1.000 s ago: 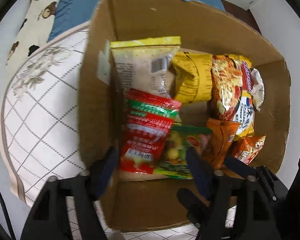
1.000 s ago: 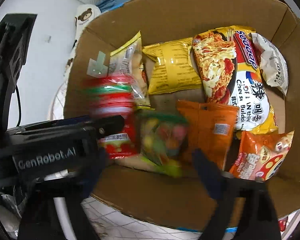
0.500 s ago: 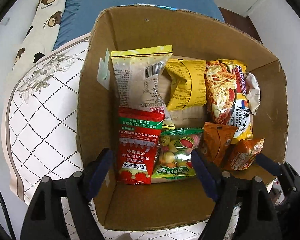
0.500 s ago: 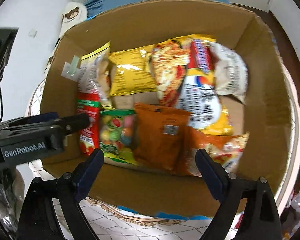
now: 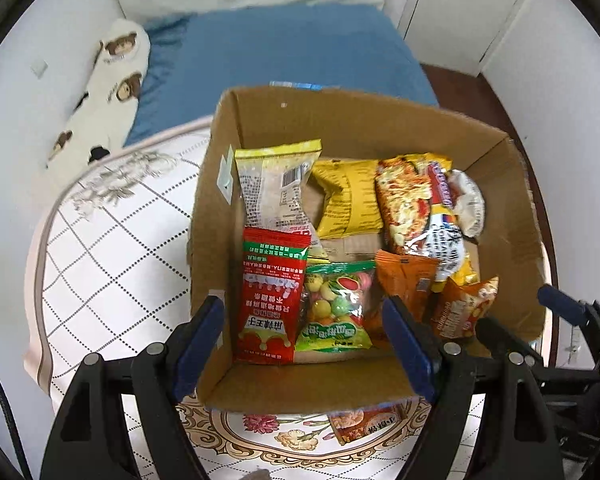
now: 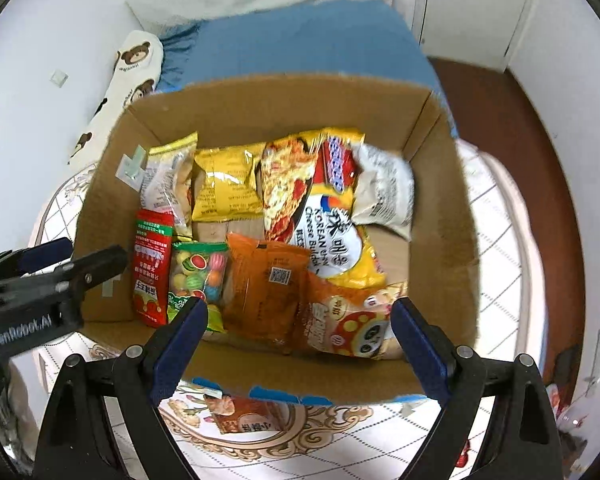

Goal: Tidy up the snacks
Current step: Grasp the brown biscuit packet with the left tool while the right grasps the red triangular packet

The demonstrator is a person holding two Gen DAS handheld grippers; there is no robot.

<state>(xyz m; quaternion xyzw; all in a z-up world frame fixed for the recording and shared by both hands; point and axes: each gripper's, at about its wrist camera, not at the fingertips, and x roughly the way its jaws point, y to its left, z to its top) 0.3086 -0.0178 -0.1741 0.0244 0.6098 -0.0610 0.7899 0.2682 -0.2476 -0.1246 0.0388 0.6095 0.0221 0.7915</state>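
Cardboard box (image 5: 364,128) on patterned bedcover (image 5: 100,264), holding snacks: red packet (image 5: 270,296) near left, candy bag (image 5: 334,306) beside it, noodle pack (image 6: 320,200) far right. Left gripper (image 5: 304,344) and right gripper (image 6: 296,344): jaws open, empty, above near wall

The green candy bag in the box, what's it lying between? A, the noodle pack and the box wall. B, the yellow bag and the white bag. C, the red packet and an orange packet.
C: the green candy bag lies in the near row of the cardboard box, with the red packet on one side and an orange packet on the other.
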